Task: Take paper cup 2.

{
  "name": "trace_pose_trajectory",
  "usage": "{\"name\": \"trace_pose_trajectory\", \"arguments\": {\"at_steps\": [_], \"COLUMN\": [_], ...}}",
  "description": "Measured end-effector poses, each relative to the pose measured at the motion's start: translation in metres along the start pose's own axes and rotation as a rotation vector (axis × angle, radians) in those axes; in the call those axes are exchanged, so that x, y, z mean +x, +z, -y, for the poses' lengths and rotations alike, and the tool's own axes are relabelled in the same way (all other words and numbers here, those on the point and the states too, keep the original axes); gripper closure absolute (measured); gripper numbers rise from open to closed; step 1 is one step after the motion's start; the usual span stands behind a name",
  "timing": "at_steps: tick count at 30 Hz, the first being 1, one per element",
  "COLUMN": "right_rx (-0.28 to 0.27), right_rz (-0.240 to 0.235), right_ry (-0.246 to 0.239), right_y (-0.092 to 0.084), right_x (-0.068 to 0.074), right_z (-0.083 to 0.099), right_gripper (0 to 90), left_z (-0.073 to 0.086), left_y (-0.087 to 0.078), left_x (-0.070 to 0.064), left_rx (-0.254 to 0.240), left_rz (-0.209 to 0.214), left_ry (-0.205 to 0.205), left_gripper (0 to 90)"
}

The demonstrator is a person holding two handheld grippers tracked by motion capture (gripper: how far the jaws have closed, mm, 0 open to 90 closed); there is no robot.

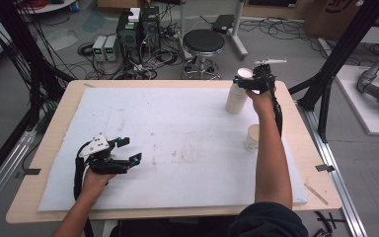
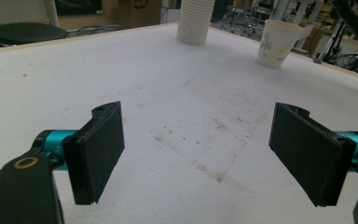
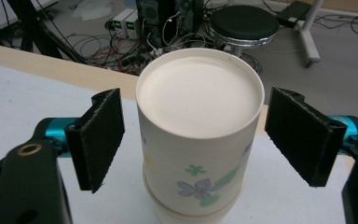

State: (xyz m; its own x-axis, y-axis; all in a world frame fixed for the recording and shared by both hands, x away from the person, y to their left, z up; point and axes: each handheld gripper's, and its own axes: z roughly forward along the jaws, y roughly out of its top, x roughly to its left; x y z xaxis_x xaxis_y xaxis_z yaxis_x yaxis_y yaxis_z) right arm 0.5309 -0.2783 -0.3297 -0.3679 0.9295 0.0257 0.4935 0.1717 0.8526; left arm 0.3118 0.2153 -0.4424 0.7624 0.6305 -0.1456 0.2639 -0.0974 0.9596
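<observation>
Between my right gripper (image 3: 193,140)'s spread pads (image 3: 98,137) I saw the upturned top cup of the paper cup stack (image 3: 198,135), untouched; my left gripper (image 2: 198,154) gaped wide over bare white mat (image 2: 168,93).

A stack of cups (image 1: 237,94) stands on the pad (image 1: 177,148) at its far right, a single cup (image 1: 252,137) nearer on the right, with the stool (image 1: 204,43) on the floor behind the table (image 1: 44,143).
</observation>
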Motion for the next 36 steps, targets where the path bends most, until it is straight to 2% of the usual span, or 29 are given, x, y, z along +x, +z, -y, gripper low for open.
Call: {"name": "trace_pose_trajectory", "arguments": {"at_steps": [1,3,6,9,15,18,22,25,36], "right_rx": [-0.005,-0.018,-0.015,-0.025,-0.03,-0.057,-0.053,-0.091,-0.163], "right_rz": [0.002,-0.005,-0.005,0.007,0.007,0.008,0.005,0.002,-0.005], "right_ry": [-0.006,0.0,0.003,-0.001,0.012,0.015,0.02,0.018,-0.004], "right_y": [0.001,0.002,0.003,0.003,0.002,0.0,-0.002,-0.008,-0.026], "right_x": [0.0,0.001,0.002,0.002,0.003,0.002,0.002,0.001,0.005], "right_z": [0.0,0.0,0.0,0.0,0.0,-0.001,-0.002,-0.004,-0.011], "right_gripper": [20.5,26.6,27.0,33.1,33.9,34.2,34.5,34.8,36.1], "left_z": [0.0,0.0,0.0,0.0,0.0,0.001,0.001,0.001,0.001], "left_y": [0.0,0.0,0.0,0.0,0.0,0.0,0.001,0.001,0.001], "left_x": [0.0,0.0,-0.001,-0.001,-0.001,-0.002,-0.001,-0.002,-0.002], "left_rx": [0.001,0.0,0.005,0.006,0.01,0.012,0.012,0.012,0.008], "left_rz": [0.002,0.002,0.002,0.002,0.005,0.005,0.006,0.01,0.012], "left_ry": [-0.003,-0.004,0.0,0.0,0.0,-0.001,0.001,0.001,-0.004], "left_gripper": [18.0,18.0,18.1,18.1,18.3,18.3,18.4,18.5,18.7]}}
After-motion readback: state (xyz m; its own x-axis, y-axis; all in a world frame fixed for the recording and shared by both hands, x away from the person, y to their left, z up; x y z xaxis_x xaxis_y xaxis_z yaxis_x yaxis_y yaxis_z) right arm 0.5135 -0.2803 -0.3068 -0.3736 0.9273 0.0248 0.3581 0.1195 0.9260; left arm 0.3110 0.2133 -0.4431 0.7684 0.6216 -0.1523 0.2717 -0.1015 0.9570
